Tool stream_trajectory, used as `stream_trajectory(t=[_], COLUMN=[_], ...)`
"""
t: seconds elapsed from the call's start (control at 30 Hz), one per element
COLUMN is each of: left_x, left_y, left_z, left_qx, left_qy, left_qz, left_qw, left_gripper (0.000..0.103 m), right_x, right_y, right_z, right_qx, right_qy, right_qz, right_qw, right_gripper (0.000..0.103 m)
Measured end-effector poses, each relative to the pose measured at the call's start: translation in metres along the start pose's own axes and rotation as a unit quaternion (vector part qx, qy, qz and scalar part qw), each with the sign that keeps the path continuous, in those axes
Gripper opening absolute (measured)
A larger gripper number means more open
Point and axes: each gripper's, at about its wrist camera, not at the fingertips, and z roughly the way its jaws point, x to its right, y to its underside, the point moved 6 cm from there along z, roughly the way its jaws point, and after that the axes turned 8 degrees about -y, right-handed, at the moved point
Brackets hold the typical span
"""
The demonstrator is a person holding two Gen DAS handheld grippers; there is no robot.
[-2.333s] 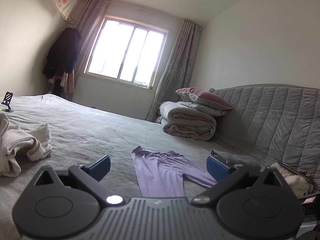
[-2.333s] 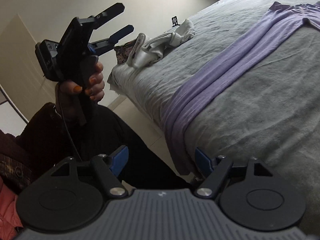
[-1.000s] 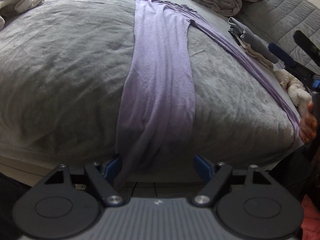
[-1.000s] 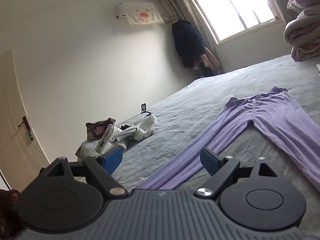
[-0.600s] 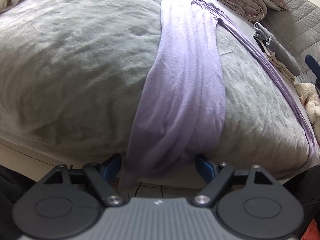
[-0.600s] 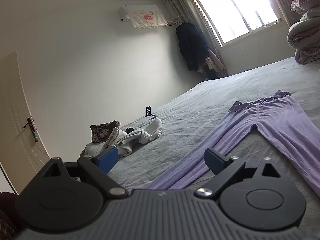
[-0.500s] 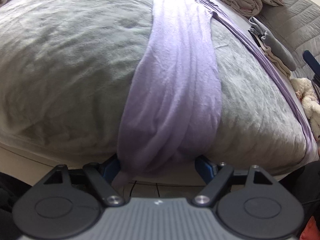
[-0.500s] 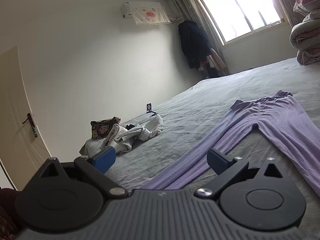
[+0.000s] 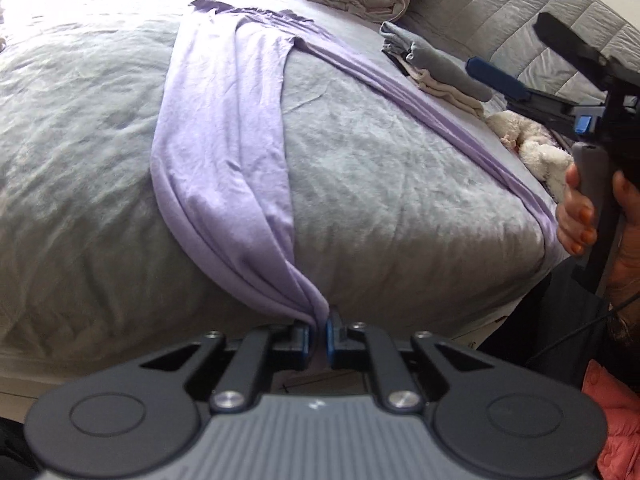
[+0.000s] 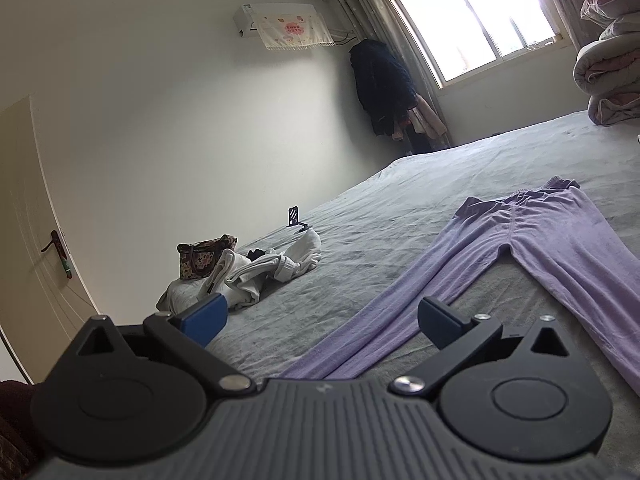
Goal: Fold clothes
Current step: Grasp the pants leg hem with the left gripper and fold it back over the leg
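Left wrist view: my left gripper [image 9: 318, 336] clamped on cuff of purple leggings [image 9: 224, 136], leg bunched at bed [image 9: 400, 184] edge; leggings spread flat across grey bed; right gripper [image 10: 320, 318] jaws wide apart, gripping nothing, hovering over other leg

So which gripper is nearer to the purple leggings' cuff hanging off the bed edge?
Left. The left gripper is shut on the purple leggings at that cuff. The right gripper is open above the other leg, touching nothing.
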Motion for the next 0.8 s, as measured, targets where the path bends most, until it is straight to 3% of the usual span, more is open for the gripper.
stream_trajectory(t=[0.17,0.4,0.57,0.67,0.73,0.8], left_x=[-0.007,-0.019,-0.01,-0.011,-0.014,-0.018], left_y=[-0.011,-0.024,-0.047,-0.067,-0.083,-0.1], left_z=[-0.021,-0.035,-0.045,-0.044,-0.038,-0.032], left_qx=[0.03,0.03,0.05,0.062,0.068,0.074], left_qy=[0.013,0.027,0.054,0.051,0.053,0.054], left_qz=[-0.028,-0.056,-0.032,-0.03,-0.036,-0.041], left_qw=[0.9991,0.9976,0.9968,0.9963,0.9957,0.995], left_gripper=[0.007,0.007,0.008,0.01,0.017,0.037], right_x=[0.002,0.013,0.007,0.004,0.002,0.001], right_y=[-0.002,0.003,0.01,0.016,0.019,0.022], right_z=[-0.002,0.002,0.012,0.019,0.022,0.024], right_qx=[0.007,-0.005,-0.035,-0.056,-0.066,-0.073], right_qy=[0.002,-0.005,-0.004,0.003,0.007,0.011], right_qz=[0.014,0.068,0.053,0.038,0.027,0.017], right_qw=[1.0,0.998,0.998,0.998,0.997,0.997], right_gripper=[0.103,0.103,0.103,0.103,0.103,0.103])
